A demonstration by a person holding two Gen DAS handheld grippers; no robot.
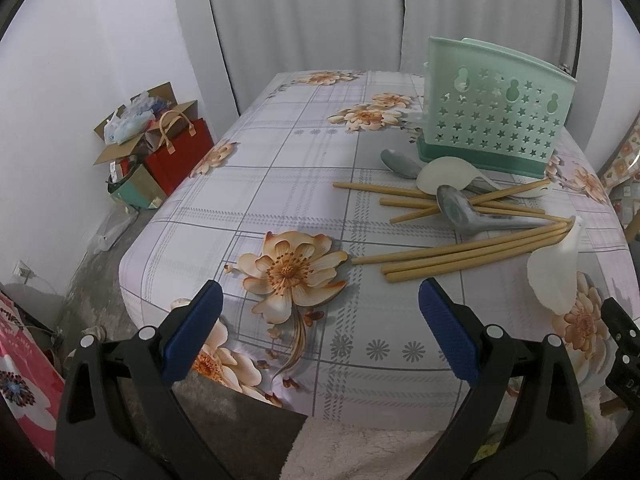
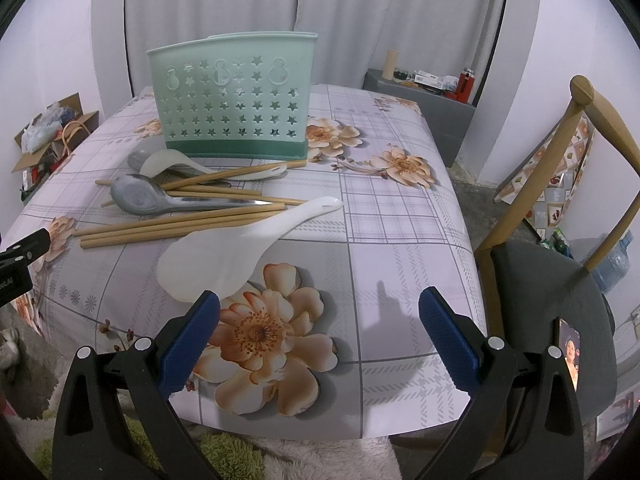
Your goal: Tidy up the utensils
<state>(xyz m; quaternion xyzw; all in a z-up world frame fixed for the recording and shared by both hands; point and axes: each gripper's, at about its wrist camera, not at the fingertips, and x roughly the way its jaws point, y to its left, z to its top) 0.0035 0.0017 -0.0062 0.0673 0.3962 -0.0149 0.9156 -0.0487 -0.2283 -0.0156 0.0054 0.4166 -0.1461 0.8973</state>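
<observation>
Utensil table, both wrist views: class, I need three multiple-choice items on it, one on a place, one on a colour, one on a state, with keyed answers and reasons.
1. Where does the nearest white rice paddle lie?
A. Inside the holder
B. On the tablecloth in front of the chopsticks
C. On the chair

2. What colour is the utensil holder?
A. Mint green
B. Red
C. Black

3. What state are the two grippers in?
A. Both shut on chopsticks
B. Left shut, right open
C. Both open, holding nothing

Answers:
1 B: the paddle rests flat on the floral tablecloth, nearer the camera than the bamboo chopsticks.
2 A: its star-punched walls are pale green on a darker green base.
3 C: the left gripper and right gripper each show blue pads wide apart with only cloth between.
</observation>
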